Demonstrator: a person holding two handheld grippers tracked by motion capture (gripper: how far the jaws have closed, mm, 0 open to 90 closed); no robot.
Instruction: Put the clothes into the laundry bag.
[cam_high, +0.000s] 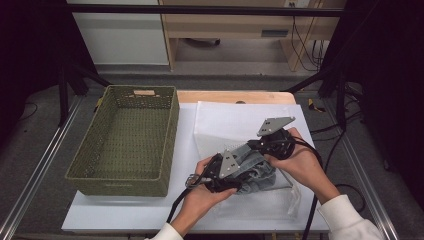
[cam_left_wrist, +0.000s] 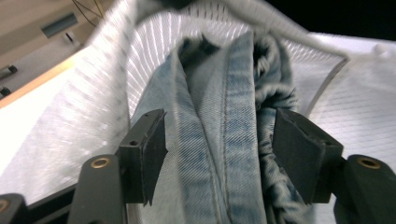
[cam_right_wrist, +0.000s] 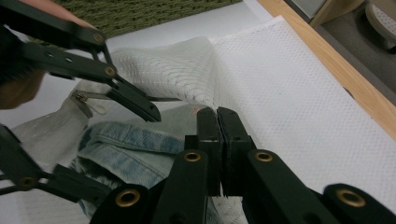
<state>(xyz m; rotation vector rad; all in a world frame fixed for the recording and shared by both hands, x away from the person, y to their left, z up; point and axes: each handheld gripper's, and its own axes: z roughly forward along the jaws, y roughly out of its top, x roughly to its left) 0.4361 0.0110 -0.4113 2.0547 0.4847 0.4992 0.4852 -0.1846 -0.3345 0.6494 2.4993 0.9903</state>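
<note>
Folded light-blue jeans (cam_high: 257, 176) lie half inside a white mesh bag (cam_high: 225, 125) on the board. My left gripper (cam_high: 250, 167) reaches in from the left. In the left gripper view the left gripper (cam_left_wrist: 219, 149) stands open, the denim (cam_left_wrist: 210, 93) running between its pads without being pressed. My right gripper (cam_right_wrist: 218, 116) is shut on a lifted edge of the mesh bag (cam_right_wrist: 289, 93), just above the jeans (cam_right_wrist: 135, 140). The right gripper view also has the left gripper (cam_right_wrist: 126, 149) with its jaws spread around the denim.
A green woven basket (cam_high: 170, 130) stands at the left of the white board (cam_high: 125, 215), with nothing in it. The bag's zipper pull (cam_right_wrist: 86, 100) hangs by the left gripper's upper jaw. The wooden table edge (cam_high: 230, 96) runs along the back.
</note>
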